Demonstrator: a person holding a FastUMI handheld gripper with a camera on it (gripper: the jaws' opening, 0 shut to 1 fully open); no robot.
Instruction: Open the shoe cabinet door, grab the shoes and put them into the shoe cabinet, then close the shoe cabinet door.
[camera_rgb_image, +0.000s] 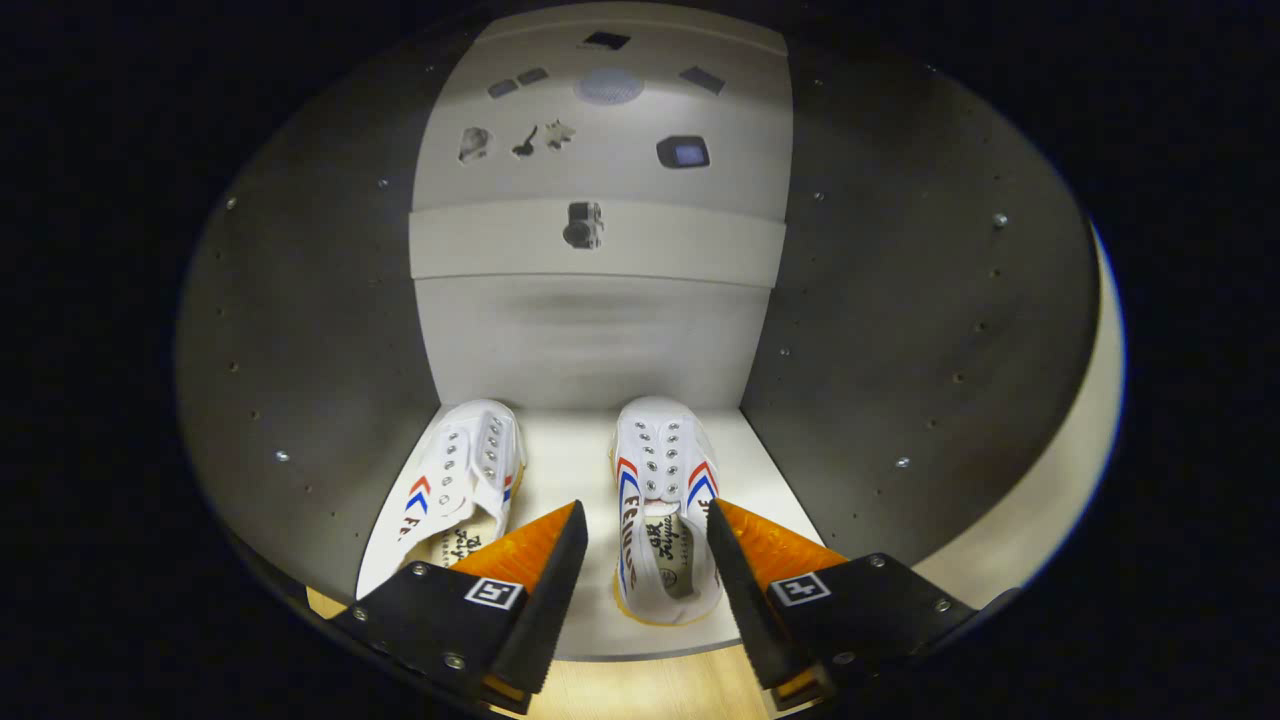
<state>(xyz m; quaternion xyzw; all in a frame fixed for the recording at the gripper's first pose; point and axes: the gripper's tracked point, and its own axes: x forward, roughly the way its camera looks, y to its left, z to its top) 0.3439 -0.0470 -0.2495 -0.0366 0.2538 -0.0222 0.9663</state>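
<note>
Gripper view: tool (645, 520) open astride right shoe (662, 505) in cabinet (590, 330).

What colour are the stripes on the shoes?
Red and blue on white shoes, clear in the gripper view; gripper open.

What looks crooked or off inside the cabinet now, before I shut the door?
The left shoe sits angled against the cabinet's side wall, not parallel to the right shoe, which lies between the open gripper fingers. Nothing else stands out.
</note>
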